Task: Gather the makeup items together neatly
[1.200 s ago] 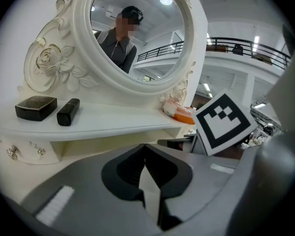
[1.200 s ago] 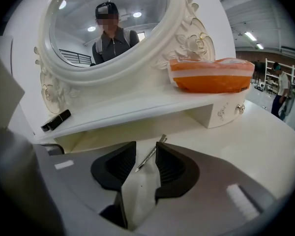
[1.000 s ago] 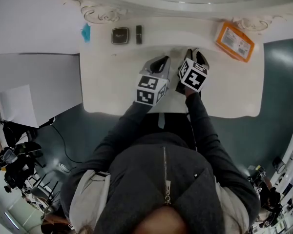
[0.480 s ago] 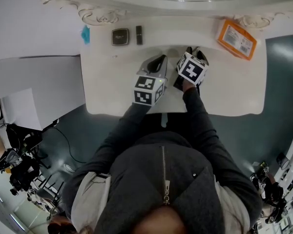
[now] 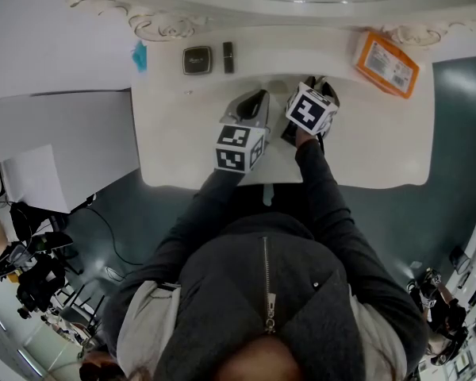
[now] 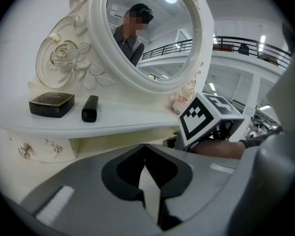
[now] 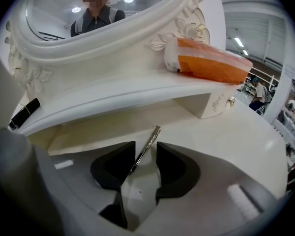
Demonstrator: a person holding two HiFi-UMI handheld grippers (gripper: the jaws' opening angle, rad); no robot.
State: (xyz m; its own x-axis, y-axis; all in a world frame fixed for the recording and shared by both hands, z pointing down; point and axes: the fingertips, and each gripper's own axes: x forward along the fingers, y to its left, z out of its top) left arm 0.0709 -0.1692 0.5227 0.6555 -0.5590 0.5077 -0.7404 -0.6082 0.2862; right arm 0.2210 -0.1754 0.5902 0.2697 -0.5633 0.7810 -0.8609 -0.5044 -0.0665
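Observation:
My right gripper [image 5: 321, 82] [image 7: 145, 146] is open on the white vanity's lower top [image 5: 182, 141], and its jaws have just been closing. A thin silver metal tool [image 7: 152, 137] lies slanted between them, with a gap on its right side. My left gripper [image 5: 259, 97] [image 6: 145, 149] is shut and empty, just left of the right one, whose marker cube [image 6: 206, 117] shows beside it. A dark compact [image 5: 196, 59] [image 6: 51, 103] and a black tube [image 5: 228, 56] [image 6: 90, 108] [image 7: 23, 113] sit side by side on the raised shelf, up and to the left.
An orange packet [image 5: 385, 63] [image 7: 206, 63] lies at the right end of the shelf. The ornate oval mirror [image 6: 152, 28] rises behind the shelf. A small blue item [image 5: 140, 52] sits at the shelf's left edge. Small drawers stand under the shelf ends.
The right gripper has tipped and shifted slightly towards the shelf. The left gripper has stayed where it was.

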